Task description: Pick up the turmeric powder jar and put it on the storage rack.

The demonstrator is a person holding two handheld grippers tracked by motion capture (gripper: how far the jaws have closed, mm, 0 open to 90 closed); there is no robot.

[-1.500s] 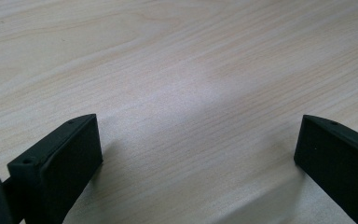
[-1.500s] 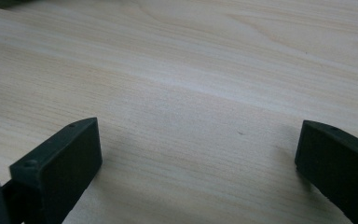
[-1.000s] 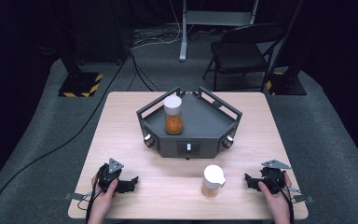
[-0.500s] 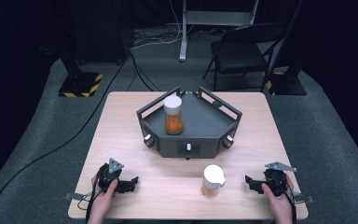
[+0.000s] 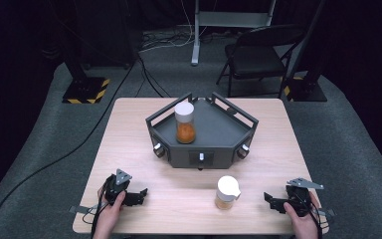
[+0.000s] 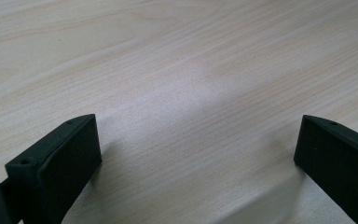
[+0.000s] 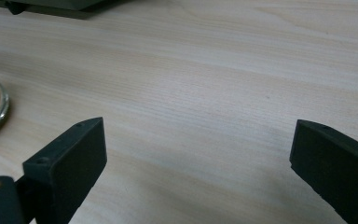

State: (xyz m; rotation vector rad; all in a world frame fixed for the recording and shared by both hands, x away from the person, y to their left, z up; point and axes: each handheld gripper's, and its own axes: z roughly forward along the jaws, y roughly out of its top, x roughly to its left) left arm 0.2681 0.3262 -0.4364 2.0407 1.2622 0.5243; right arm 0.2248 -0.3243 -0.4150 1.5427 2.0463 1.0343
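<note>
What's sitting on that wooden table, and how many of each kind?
Jars of orange powder with white lids: 2, one on the tray, one on the table
Dark grey tray with knobs: 1
Hand-held grippers: 2, left gripper and right gripper
Total: 5

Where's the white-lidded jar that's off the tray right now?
In the high view, the jar stands on the table near the front edge, right of centre, just ahead of the tray, nearer the right claw.
</note>
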